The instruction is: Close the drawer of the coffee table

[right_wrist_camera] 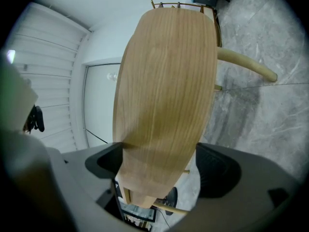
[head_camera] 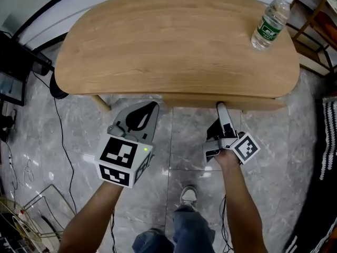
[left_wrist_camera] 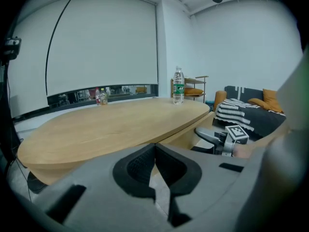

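Two grippers, only one near the job. Head view: the drawer [head_camera: 263,103] is a pale strip under the near rim of the coffee table [head_camera: 174,46], long axis running left-right and sticking out only slightly, so by my read it is nearly home. The right gripper [head_camera: 221,112] has its nose at the drawer front. The left gripper [head_camera: 149,111] hangs off to the left, short of the surface edge. A water bottle [head_camera: 270,21] stands on the far right corner, well apart. Left gripper view: left gripper [left_wrist_camera: 154,151] jaws together on nothing, with the surface ahead. Right gripper view: right gripper [right_wrist_camera: 159,166] is rolled on its side, jaws wide and straddling the wood edge. I can't tell if the pads [right_wrist_camera: 219,170] press on it. The drawer lies straight ahead of the right jaws, so the push goes forward, square to its long axis.
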A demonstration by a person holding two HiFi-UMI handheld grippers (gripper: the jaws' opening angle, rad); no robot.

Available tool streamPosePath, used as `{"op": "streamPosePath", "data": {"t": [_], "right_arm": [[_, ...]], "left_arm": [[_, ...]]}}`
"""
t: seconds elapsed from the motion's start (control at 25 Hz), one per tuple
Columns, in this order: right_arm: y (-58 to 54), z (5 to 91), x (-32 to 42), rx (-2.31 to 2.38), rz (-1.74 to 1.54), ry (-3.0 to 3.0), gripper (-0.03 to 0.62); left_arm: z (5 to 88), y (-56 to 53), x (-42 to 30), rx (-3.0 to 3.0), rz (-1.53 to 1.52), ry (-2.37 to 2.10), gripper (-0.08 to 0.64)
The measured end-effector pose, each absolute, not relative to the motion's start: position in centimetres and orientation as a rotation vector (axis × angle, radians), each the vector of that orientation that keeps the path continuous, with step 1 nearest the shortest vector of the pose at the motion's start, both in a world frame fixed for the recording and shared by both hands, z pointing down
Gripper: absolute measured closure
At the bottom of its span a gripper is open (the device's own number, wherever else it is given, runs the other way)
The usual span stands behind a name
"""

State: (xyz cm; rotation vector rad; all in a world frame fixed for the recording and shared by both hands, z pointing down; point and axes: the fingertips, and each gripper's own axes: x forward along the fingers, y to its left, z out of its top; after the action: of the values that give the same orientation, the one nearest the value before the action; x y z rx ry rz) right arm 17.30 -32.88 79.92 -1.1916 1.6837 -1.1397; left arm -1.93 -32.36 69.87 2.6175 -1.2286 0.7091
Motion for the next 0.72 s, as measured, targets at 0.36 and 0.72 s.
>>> {"op": "streamPosePath", "data": {"t": [0.36, 0.72], "right_arm": [[-35.8, 80.3, 18.2, -1.215, -1.151, 1.674, 0.120], [-37.3, 80.2, 18.5, -1.206, -1.148, 1.680, 0.114]], "left_arm": [[70.1, -34.4, -2.1, 2.577, 0.704, -1.267, 0.558], [69.8, -35.6, -2.8, 2.567, 0.700, -1.294, 0.558]]}}
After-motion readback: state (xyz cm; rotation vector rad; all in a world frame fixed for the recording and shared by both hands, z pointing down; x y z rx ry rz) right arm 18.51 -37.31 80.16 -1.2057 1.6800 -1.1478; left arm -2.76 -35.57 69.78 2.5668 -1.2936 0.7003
